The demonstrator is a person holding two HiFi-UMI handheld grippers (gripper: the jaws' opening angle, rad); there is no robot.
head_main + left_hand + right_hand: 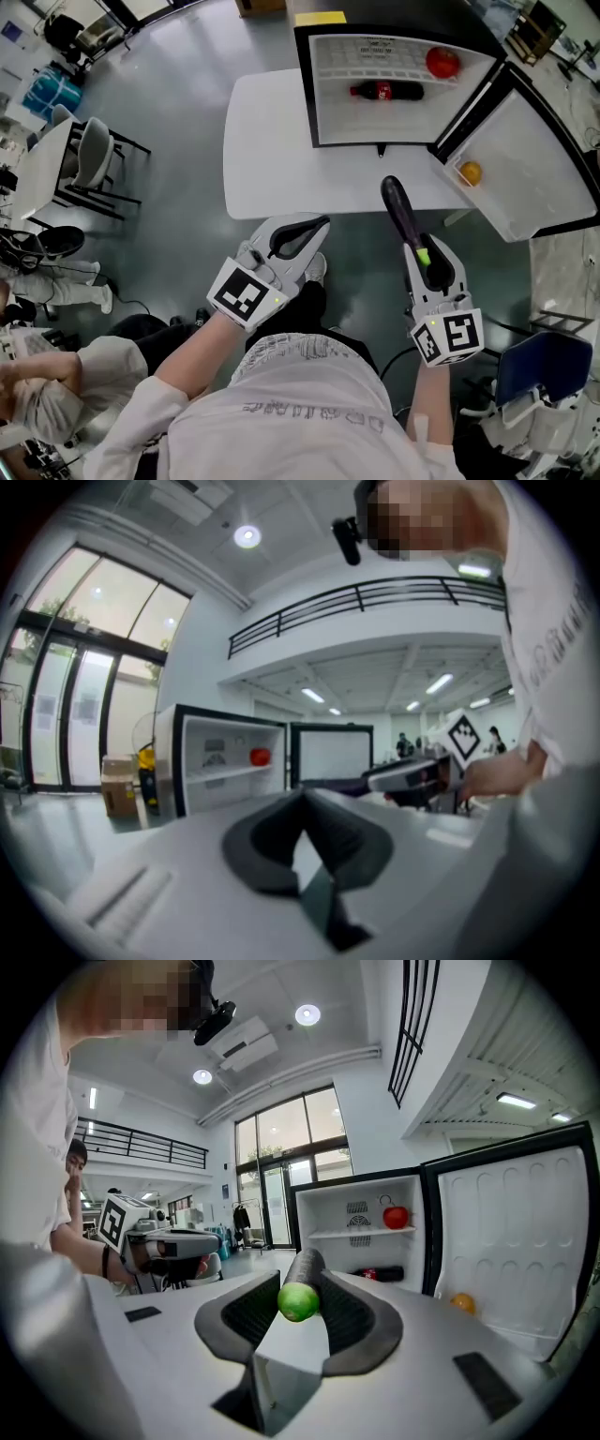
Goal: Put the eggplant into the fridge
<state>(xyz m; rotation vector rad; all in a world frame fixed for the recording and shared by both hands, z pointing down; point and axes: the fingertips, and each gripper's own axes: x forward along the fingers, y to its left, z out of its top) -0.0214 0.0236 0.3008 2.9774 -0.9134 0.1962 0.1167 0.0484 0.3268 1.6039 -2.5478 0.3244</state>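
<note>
1. Currently the right gripper (417,246) is clamping the eggplant (401,211) between its jaws, which are standing fairly wide around it. The green stem end is pointing back toward the person, and the dark body is sticking out ahead of the jaw tips.
2. The eggplant is hanging in the air at the near edge of the white table (267,141). It is lying outside the fridge (305,89) and aiming toward it.
3. The left gripper (314,228) is riding beside the right one, apart from it. Its jaws are meeting at the tips and holding nothing.
4. The fridge is standing on the table with its door (553,169) swinging wide open to the right.
5. Inside, a cola bottle (386,91) is lying on its side on the lower level. A red round fruit (442,62) is sitting on the upper shelf; it is possibly a tomato or an apple, being too small to tell.
6. An orange fruit (470,172) is resting in the door's rack.
</note>
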